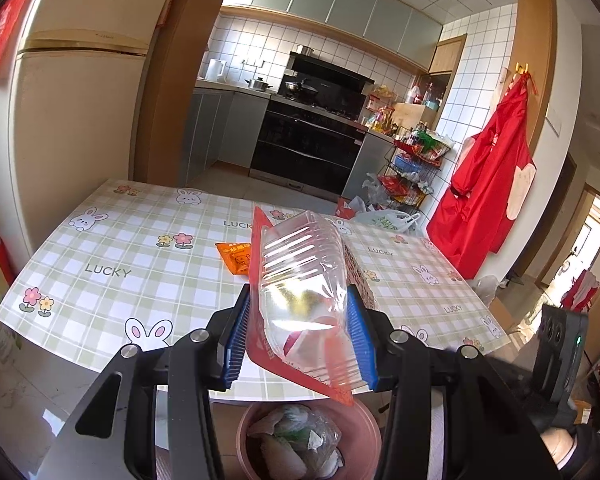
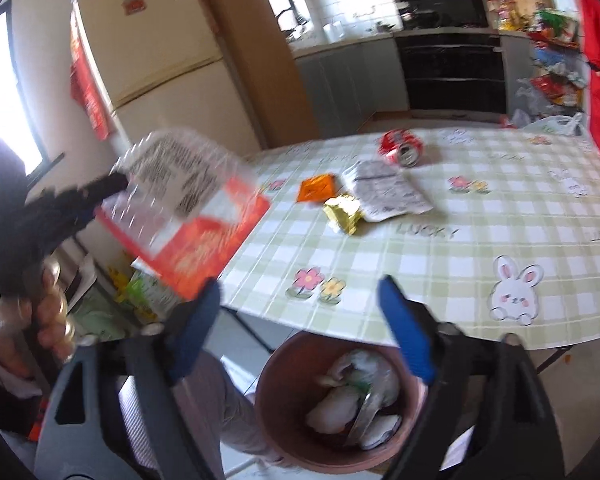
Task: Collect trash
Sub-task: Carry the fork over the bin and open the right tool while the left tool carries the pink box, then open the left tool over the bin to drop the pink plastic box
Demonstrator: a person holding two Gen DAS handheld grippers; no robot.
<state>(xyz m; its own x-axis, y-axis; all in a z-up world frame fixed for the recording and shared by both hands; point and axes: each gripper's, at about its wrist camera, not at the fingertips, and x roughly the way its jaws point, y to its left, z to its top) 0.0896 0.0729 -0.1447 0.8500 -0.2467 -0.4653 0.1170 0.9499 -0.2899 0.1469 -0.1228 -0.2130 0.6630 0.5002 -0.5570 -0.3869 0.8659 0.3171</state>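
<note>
pink bin [image 1: 364,420] sits on the floor just below the near table edge. inside: crumpled clear plastic and white wrappers, some green print, loosely piled. right wrist view looks more steeply into the same bin [image 2: 276,408] and shows a flattened silvery piece lying among the white lumps; that view is motion-blurred, so it's probably foil but hard to confirm.

left gripper [image 1: 300,336] is clamped on a clear ribbed plastic tray [image 1: 300,280] with a red-orange card backing, both blue pads pressed against its sides. tray is held tilted, lower corner hanging above the bin rim, upper end out over the table [image 1: 140,248]. some yellowish residue shows through the plastic.

right gripper [image 2: 300,328] is spread wide, nothing between the blue fingers, hovering above the bin.

view differences:
- right wrist sees the left gripper [image 2: 96,200] from the side with the tray [image 2: 188,204] in it, printed label on the clear face, orange card underneath.
- right wrist shows table [image 2: 500,216] trash the tray mostly hides from the left camera: crushed red can [image 2: 401,147], white printed flat packet [image 2: 388,190], crumpled yellow wrapper [image 2: 343,212], orange sachet [image 2: 317,188]. yellow wrapper touches the white packet; can lies apart, farther back.
- left wrist catches only the orange sachet [image 1: 236,258] and a sliver of the printed packet beside the tray.
- left wrist shows the kitchen clearly: stove, fridge [image 1: 72,120], red apron [image 1: 488,196] on the wall.
</note>
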